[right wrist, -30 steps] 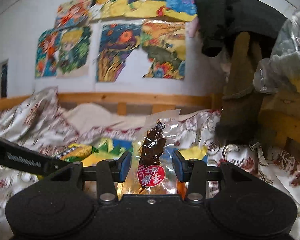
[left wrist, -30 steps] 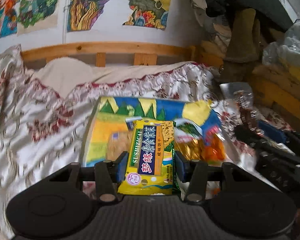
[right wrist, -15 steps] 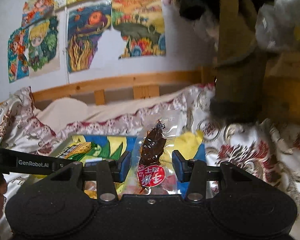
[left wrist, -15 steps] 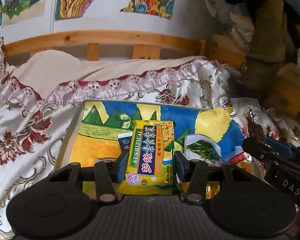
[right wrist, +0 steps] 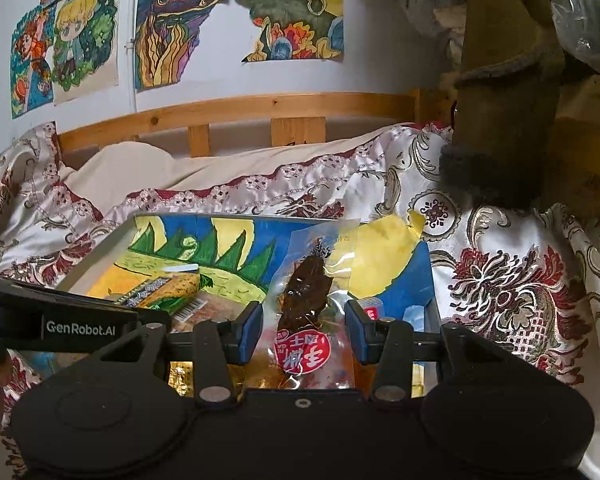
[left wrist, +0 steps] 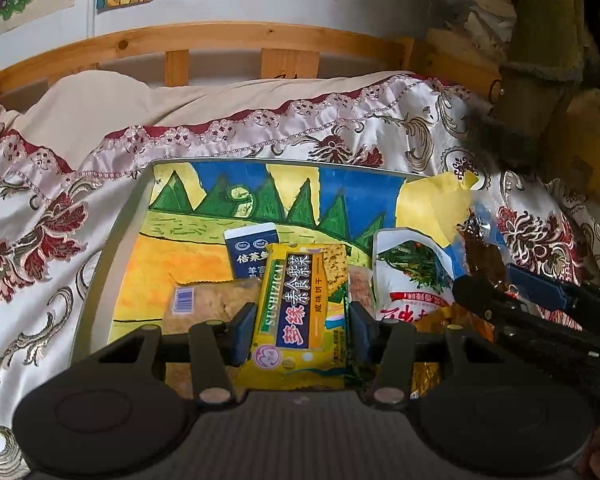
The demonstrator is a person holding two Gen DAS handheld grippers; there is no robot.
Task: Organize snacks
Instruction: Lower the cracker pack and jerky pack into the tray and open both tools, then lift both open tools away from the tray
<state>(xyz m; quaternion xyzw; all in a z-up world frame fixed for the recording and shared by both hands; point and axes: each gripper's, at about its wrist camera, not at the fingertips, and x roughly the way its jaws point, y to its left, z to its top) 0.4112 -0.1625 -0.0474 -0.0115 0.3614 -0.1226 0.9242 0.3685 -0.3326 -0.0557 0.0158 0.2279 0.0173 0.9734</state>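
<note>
Currently a yellow cracker packet (left wrist: 300, 304) is clamped in the left gripper (left wrist: 300, 330) jaws and a clear meat pouch (right wrist: 306, 320) in the right gripper (right wrist: 305, 332), both over the painted tray (left wrist: 100, 264). If released early, either could be dropped onto the bedspread (left wrist: 40, 220), since the tray's rim is close.

satin bedspread (left wrist: 52, 240) with red and gold floral print over the bed, cream pillow (left wrist: 100, 108) behind it, wooden headboard rail (left wrist: 220, 40), children's drawings (right wrist: 240, 12) taped to white wall, olive-brown garment (right wrist: 504, 92) hanging at right, clear plastic bag (right wrist: 588, 16) top right

Both wrist views look down-forward, close over the painted tray (left wrist: 112, 248) (right wrist: 100, 248) on the bed (left wrist: 40, 240), facing the headboard (left wrist: 220, 40).
</note>
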